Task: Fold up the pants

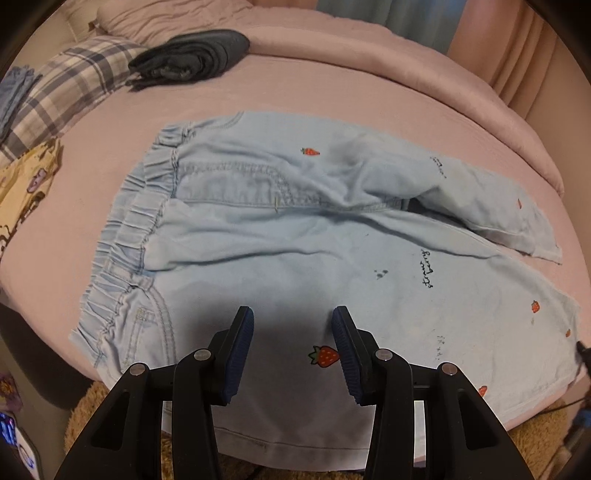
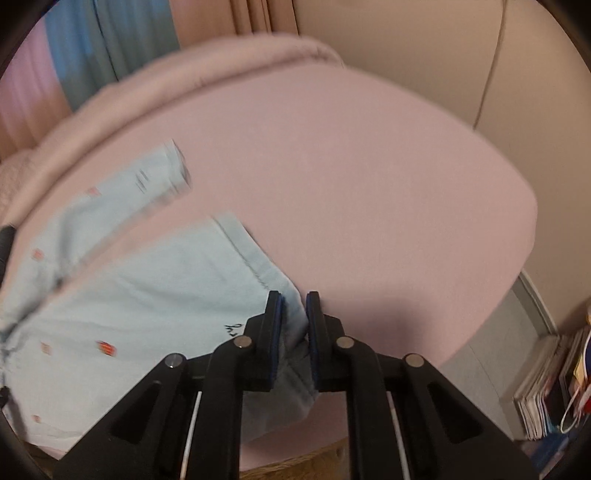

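Matt, soft denim pants (image 1: 295,229)

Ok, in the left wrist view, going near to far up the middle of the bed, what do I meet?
Left tool, open above the cloth → light blue strawberry-print pants spread flat → bare pink sheet → folded dark garment → bunched pink blanket along the far edge.

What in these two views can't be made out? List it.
- Right wrist view: motion blur smears the prints on the light blue denim pants.
- Right wrist view: the right hand-held gripper covers the hem corner between its fingers, so the grip is unclear.
- Left wrist view: the left hand-held gripper hides the near edge.
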